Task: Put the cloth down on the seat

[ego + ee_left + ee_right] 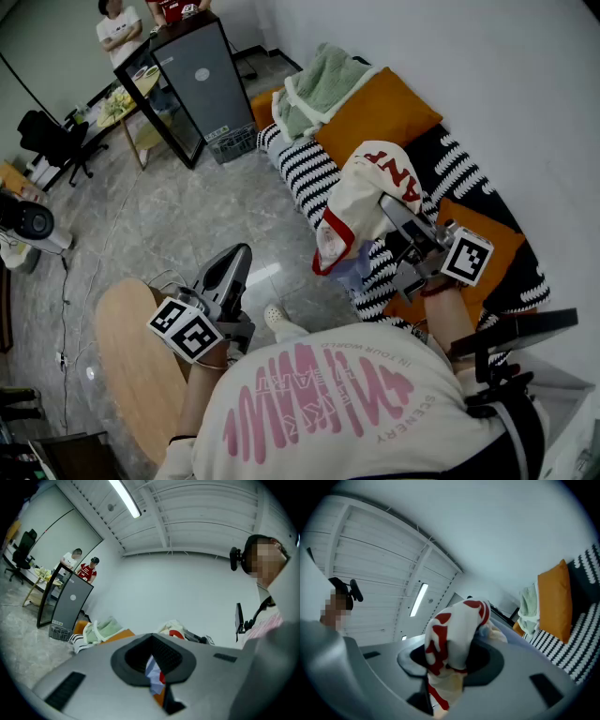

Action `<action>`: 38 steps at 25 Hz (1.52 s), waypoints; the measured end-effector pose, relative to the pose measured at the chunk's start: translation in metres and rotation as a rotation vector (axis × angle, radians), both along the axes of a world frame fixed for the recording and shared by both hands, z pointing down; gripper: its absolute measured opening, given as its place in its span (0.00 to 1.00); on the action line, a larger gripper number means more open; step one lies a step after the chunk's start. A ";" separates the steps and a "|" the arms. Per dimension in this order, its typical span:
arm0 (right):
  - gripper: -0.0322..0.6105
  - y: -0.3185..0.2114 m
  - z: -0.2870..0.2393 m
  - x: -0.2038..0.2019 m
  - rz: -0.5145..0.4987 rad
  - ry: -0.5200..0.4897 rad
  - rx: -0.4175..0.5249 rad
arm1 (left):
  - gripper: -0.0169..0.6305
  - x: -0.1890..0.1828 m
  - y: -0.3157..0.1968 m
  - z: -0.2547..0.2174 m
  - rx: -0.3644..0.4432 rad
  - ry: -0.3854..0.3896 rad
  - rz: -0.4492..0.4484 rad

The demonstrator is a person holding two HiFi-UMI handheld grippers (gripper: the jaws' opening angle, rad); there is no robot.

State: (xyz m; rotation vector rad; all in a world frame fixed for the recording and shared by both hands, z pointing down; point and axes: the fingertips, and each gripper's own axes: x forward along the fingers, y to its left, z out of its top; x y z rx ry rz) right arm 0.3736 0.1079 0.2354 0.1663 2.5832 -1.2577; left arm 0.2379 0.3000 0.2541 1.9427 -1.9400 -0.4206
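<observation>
Head view: hung the white-and-red cloth (361, 202) over the striped seat (314, 173) from the right gripper (392, 214), jaws clamped on a bunched fold, likely ready for lowering; held the left gripper (234, 262) closed on nothing, well aside, out of the way

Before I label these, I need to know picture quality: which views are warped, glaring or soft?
Head view: fisheye bend, yet sharp and evenly lit; the cloth reads clearly. Left gripper view: heavy warp, ceiling light blown out. Right gripper view: dark corners, cloth soft close to the lens.
</observation>
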 end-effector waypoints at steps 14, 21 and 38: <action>0.29 -0.005 0.011 -0.001 0.008 0.030 -0.016 | 0.04 -0.004 0.006 0.020 -0.041 -0.026 0.003; 0.29 -0.041 0.016 -0.102 0.037 0.072 -0.029 | 0.04 -0.116 -0.019 0.041 -0.106 -0.059 -0.008; 0.29 -0.051 0.029 -0.287 0.033 0.071 -0.082 | 0.04 -0.289 -0.022 0.044 -0.138 -0.091 -0.003</action>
